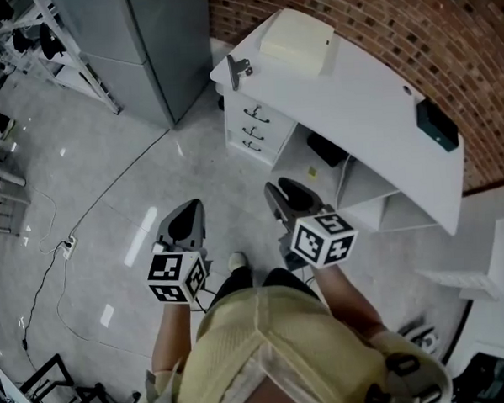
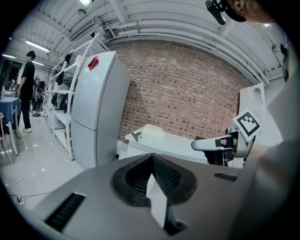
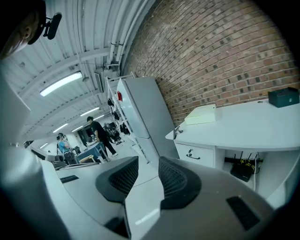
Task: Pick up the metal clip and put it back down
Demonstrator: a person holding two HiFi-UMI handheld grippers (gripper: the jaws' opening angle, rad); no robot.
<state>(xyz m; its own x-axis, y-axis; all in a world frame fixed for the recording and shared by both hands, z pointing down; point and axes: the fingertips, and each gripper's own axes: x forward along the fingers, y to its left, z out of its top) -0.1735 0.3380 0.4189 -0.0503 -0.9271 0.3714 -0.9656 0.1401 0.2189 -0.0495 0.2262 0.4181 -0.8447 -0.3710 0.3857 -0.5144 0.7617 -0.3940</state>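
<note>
Left hand-held gripper (image 1: 188, 212) hangs over the floor, jaws clenched on nothing. Metal clip (image 1: 239, 69) stands at the left end corner of the white bench (image 1: 356, 98), well apart from both grippers. Right hand-held gripper (image 1: 283, 191) is released, jaws apart and empty.
</note>
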